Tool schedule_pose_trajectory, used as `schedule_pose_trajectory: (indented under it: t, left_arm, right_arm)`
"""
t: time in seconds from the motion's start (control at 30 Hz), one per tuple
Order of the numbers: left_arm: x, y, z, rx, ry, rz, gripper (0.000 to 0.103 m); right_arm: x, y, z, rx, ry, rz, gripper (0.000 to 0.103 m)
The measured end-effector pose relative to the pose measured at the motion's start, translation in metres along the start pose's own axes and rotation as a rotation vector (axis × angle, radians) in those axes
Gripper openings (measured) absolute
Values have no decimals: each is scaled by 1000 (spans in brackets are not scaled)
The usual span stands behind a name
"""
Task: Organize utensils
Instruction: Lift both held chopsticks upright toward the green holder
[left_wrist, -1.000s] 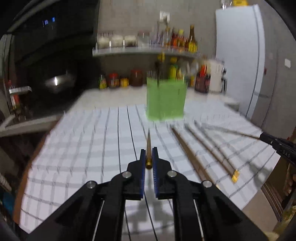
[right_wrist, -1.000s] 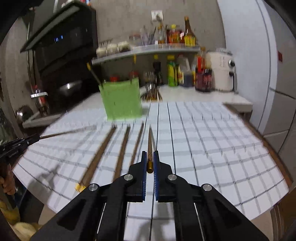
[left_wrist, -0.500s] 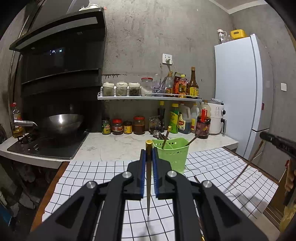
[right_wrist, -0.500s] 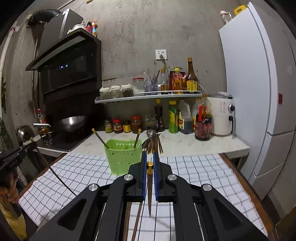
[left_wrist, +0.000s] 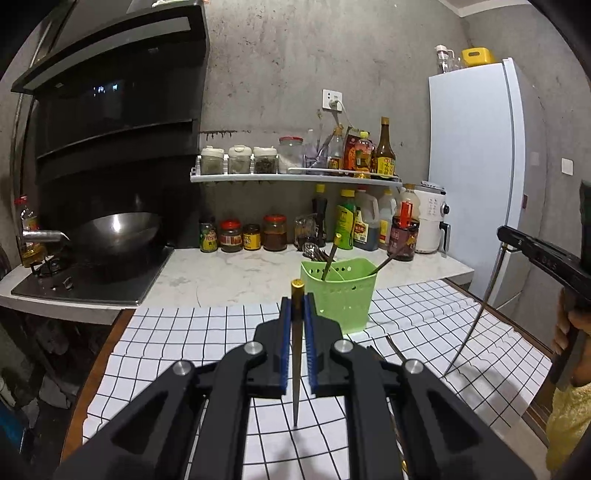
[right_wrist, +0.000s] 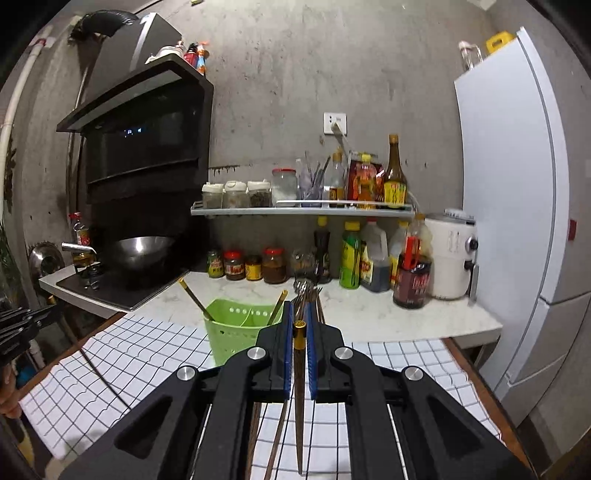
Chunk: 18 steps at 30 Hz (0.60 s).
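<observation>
Chopsticks are the business here: each gripper pinches one dark, tapered wooden chopstick with a gold cap, the blue-padded fingers pressed tight on the shaft just below the cap. The left gripper holds its chopstick tip-down above the white black-checked cloth on the bench; the right gripper holds its own chopstick likewise. The perforated green plastic utensil basket stands just ahead, two chopsticks already leaning inside. To do this well, each tip should probably be carried over the rim and lowered straight in before letting go. More loose chopsticks lie on the cloth below the right gripper. Leaning sticks inside could deflect an incoming tip; sauce bottles stand well behind
</observation>
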<state>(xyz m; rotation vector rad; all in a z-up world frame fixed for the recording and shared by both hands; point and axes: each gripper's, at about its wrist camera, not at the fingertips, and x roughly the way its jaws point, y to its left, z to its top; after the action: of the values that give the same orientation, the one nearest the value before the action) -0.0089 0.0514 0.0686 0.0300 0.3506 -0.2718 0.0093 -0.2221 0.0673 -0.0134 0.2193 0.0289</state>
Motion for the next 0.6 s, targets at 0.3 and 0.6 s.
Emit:
schedule_pose_trajectory:
  t: [0.3, 0.6]
  left_arm:
    - [2, -2, -5, 7, 30, 7, 7]
    - [37, -2, -26, -4, 173, 8, 7]
  right_arm:
    - [13, 3, -18, -5, 93, 0, 8]
    - [37, -1, -52, 18, 260, 3, 7]
